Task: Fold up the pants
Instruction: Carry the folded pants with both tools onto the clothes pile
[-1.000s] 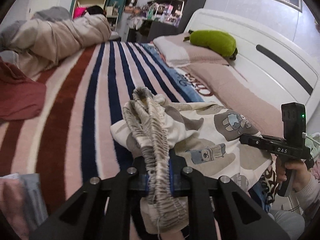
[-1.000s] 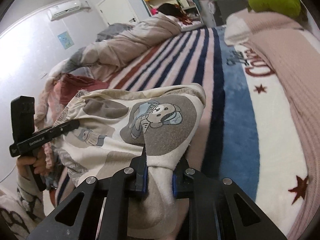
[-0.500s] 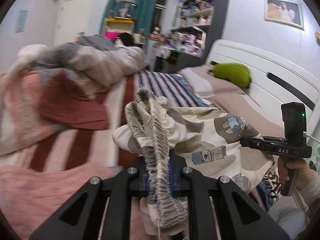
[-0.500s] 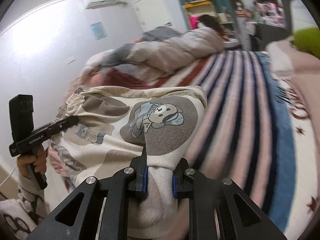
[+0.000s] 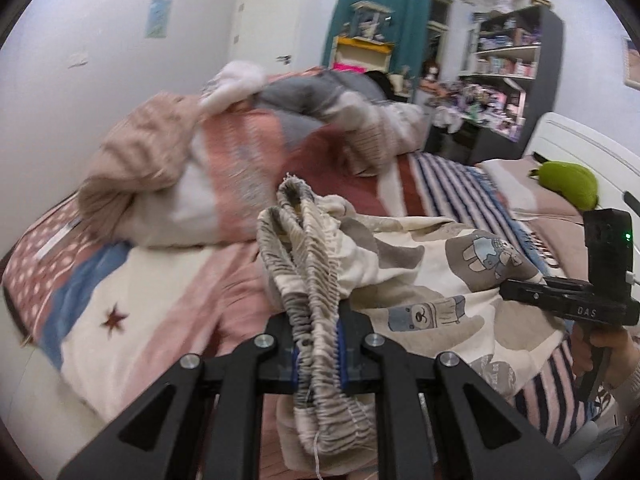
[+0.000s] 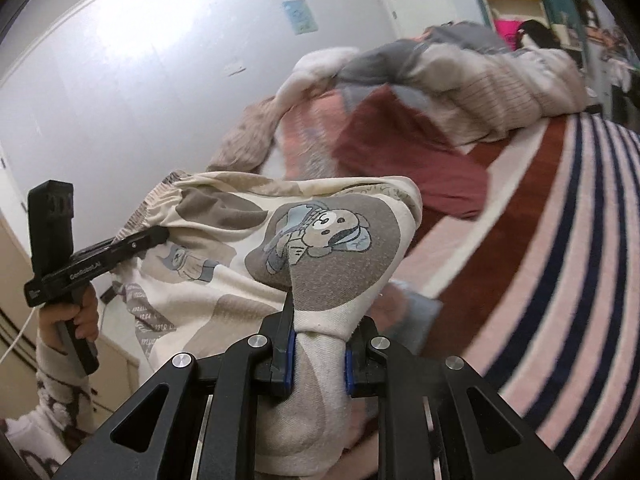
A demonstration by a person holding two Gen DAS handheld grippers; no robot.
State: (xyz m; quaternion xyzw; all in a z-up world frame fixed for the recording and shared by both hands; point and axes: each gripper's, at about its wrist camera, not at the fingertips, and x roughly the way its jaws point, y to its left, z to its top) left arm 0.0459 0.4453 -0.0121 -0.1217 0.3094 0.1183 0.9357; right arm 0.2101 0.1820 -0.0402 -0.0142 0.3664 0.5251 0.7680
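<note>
Cream pants (image 5: 432,276) with grey patches and cartoon bears hang stretched between both grippers above the bed. My left gripper (image 5: 318,356) is shut on the bunched, ribbed elastic waistband (image 5: 304,248). My right gripper (image 6: 318,350) is shut on a gathered corner of the pants (image 6: 328,256) with a bear print. In the left wrist view the right gripper (image 5: 516,292) shows at the right edge, held by a hand. In the right wrist view the left gripper (image 6: 156,236) shows at the left, gripping the waistband end.
A striped blanket (image 6: 568,264) covers the bed. Heaped duvets and a dark red cloth (image 5: 256,148) lie at the far side against the wall. A green plush (image 5: 568,184) rests on the pillows by the white headboard. Shelves (image 5: 508,76) stand beyond.
Both grippers have swung together to the left and slightly up with the pants still held; the views now face the heaped duvets and the wall instead of the striped blanket and pillows.
</note>
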